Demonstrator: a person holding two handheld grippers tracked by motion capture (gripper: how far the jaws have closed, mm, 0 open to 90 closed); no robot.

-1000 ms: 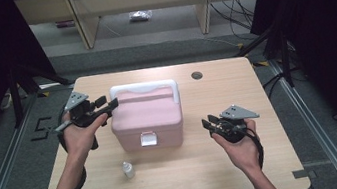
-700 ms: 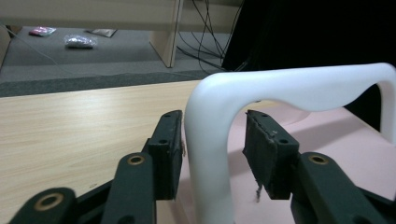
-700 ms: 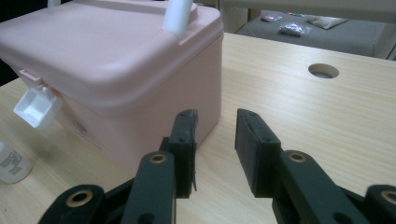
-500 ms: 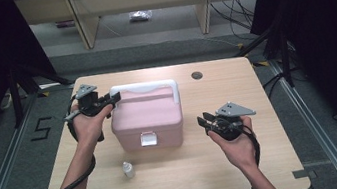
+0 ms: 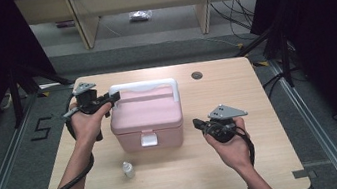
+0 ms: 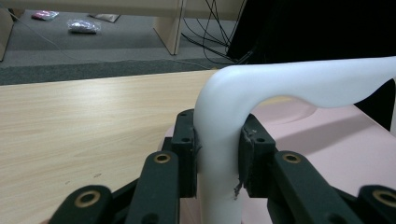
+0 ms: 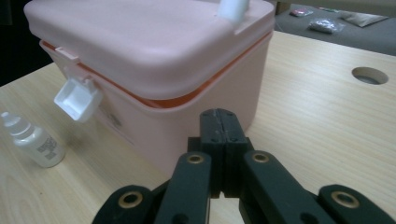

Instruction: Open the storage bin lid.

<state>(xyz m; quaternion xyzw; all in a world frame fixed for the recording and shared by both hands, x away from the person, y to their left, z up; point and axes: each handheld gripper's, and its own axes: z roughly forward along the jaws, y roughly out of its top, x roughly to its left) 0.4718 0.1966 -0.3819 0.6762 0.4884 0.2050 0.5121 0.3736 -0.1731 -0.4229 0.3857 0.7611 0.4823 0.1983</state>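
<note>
The pink box (image 5: 147, 118) sits near the middle of the desk (image 5: 267, 160), a little toward its left edge, its white handle (image 5: 142, 85) lying along the far side of the lid (image 7: 154, 42). The left gripper (image 5: 106, 99) has just clamped onto the left leg of that handle: the left gripper view shows both pads pressed against the white plastic, where a second ago the jaws stood wide beside the box. The right gripper (image 5: 197, 123) has just been closing too; its jaws now meet with nothing between them, a short way off the box's right side and pointing at it. The white latch (image 7: 77, 99) hangs flipped outward at the front, and a thin dark gap runs under the lid, so the box is probably unlatched, though the angle leaves that unsure. A small bottle (image 5: 127, 170) stands near the desk's front edge, left of centre, apart from the box. With the handle now held, the box is ready to be steadied or the lid raised, and the closed right tip could nudge the lid or hold the box down.
</note>
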